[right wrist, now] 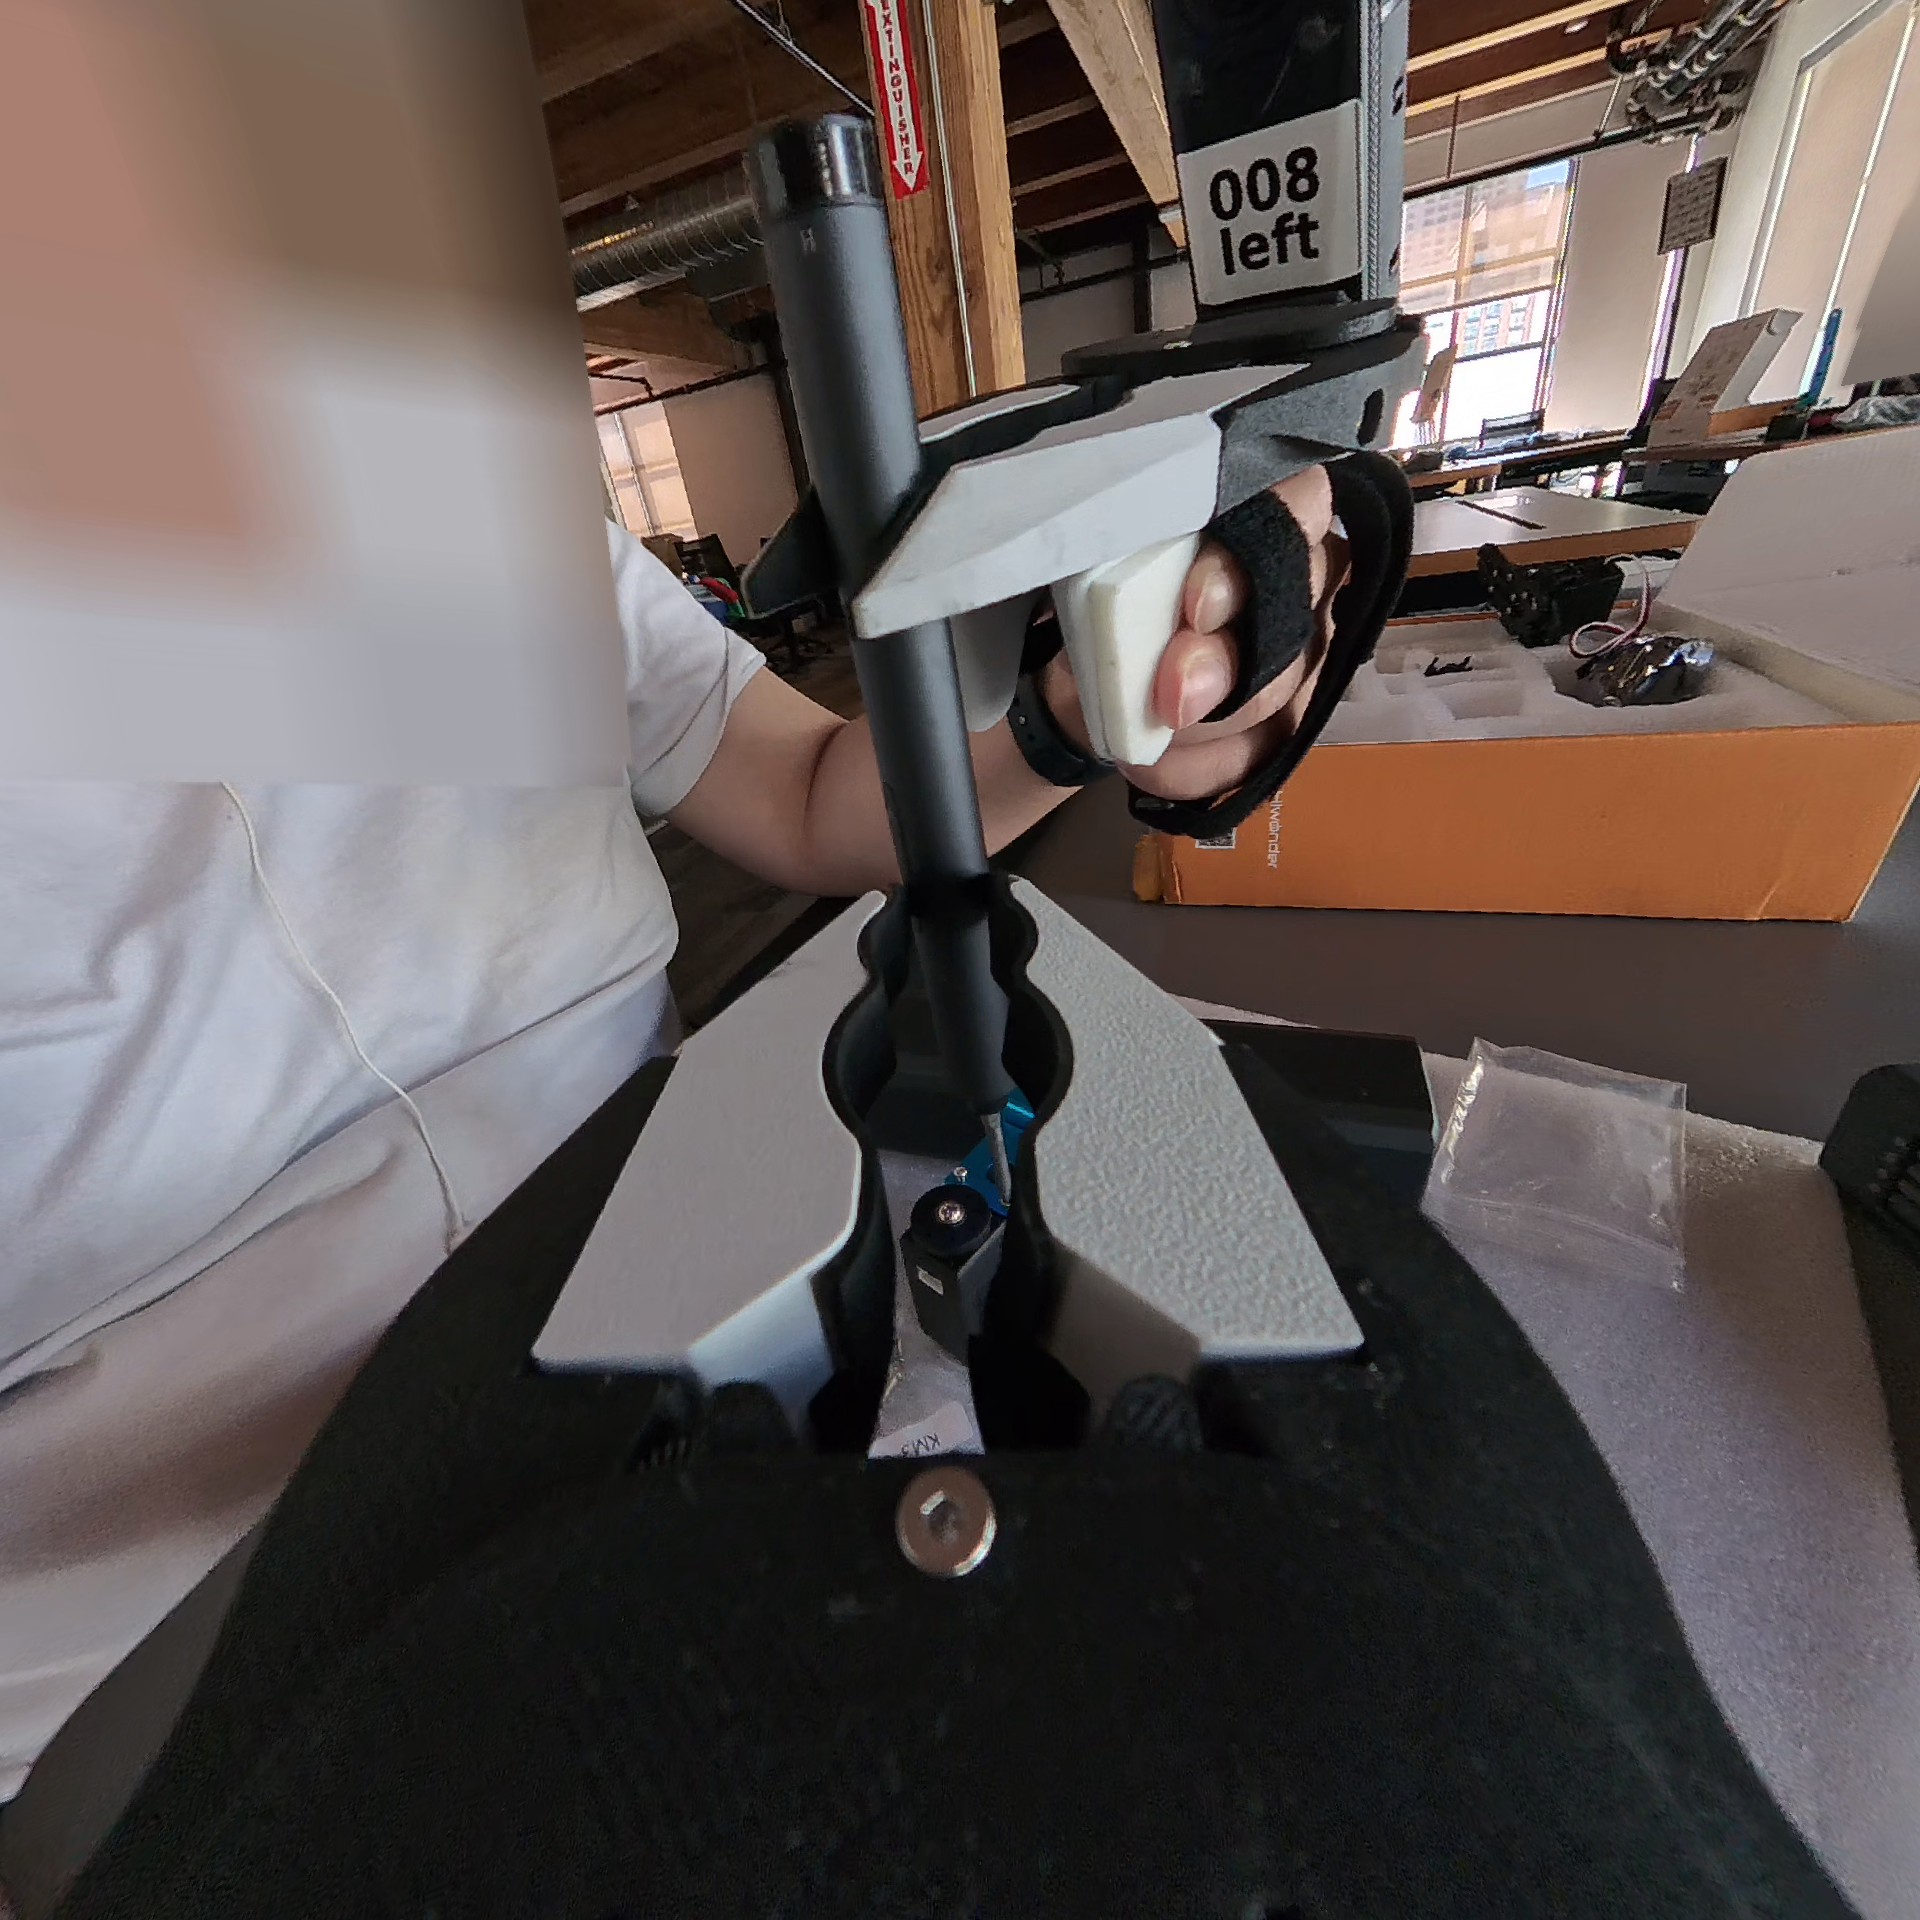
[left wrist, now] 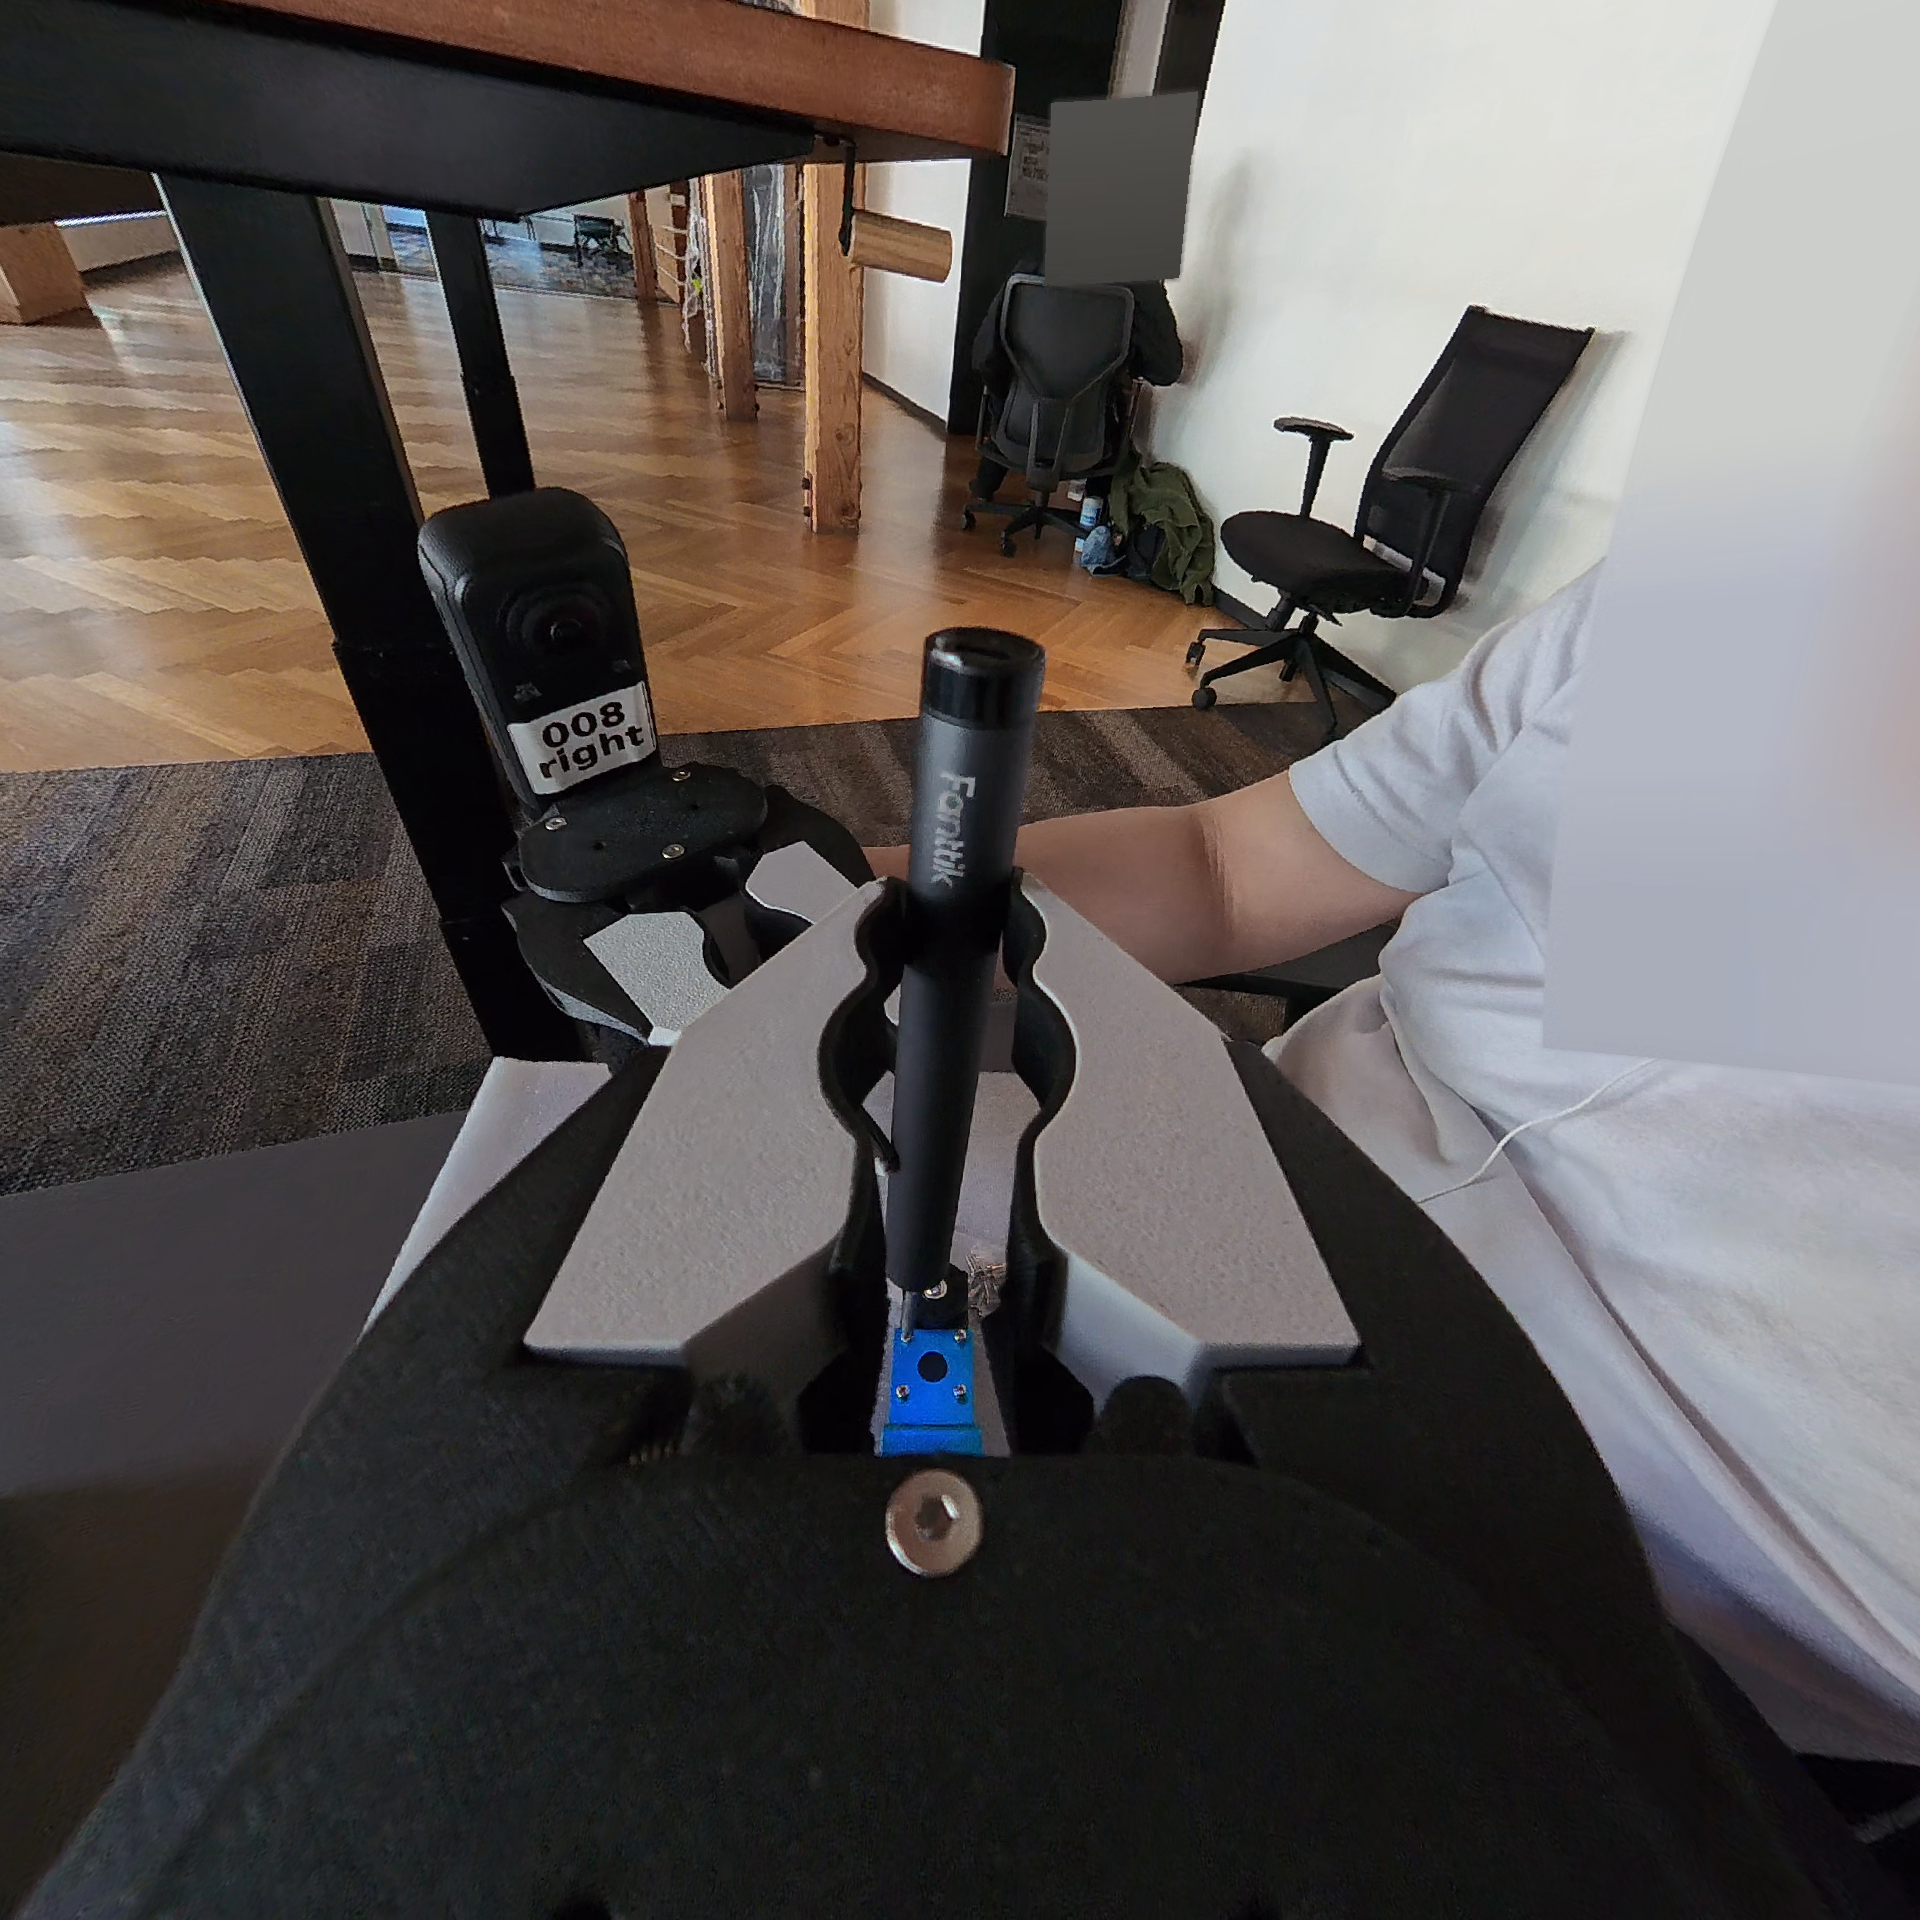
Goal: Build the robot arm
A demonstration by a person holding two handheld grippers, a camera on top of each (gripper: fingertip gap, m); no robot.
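Left hand-held gripper [left wrist: 948, 904] clamps near-upright screwdriver [left wrist: 940, 997], tip apparently on blue bracket [left wrist: 928, 1387].

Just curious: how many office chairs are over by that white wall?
2: one office chair at the wall's corner, occupied; another empty, to its right. More may be hidden.

orange box [right wrist: 1558, 821] sits on grey table [right wrist: 1351, 966]; foam tray [right wrist: 1507, 675] with cut-outs on top of the box; clear plastic bag [right wrist: 1558, 1153] lies nearer than the box, on white foam sheet [right wrist: 1714, 1455]; black block [right wrist: 1340, 1091] left of the bag; beyond the box, long tables and bright windows [right wrist: 1475, 260]; timber post [right wrist: 961, 187] left of them
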